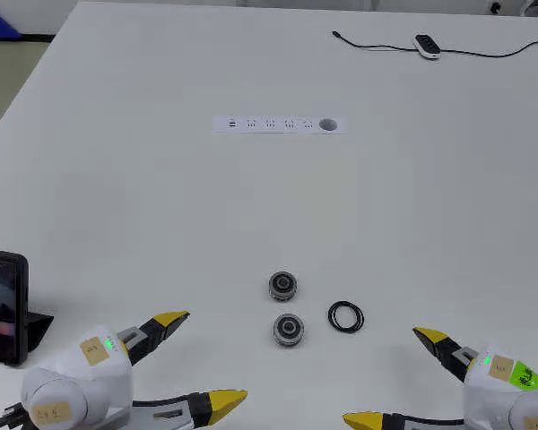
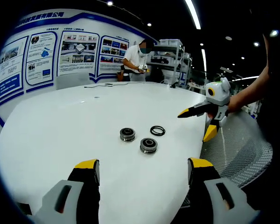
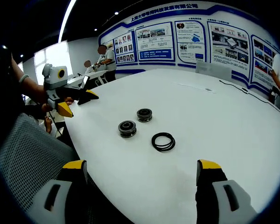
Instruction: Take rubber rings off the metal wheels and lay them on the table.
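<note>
You have a white power strip (image 1: 279,124) ahead, a black switched cord (image 1: 426,45) beyond it, and a propped-up screen (image 1: 2,306) at your left.

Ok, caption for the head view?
Two metal wheels and loose rubber rings on a white table; left hand-held gripper and right hand-held gripper open.

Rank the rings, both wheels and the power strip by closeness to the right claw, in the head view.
1. Rings, just left of the right claw.
2. Near wheel, farther left.
3. Far wheel, behind it.
4. Power strip, mid-table.
</note>
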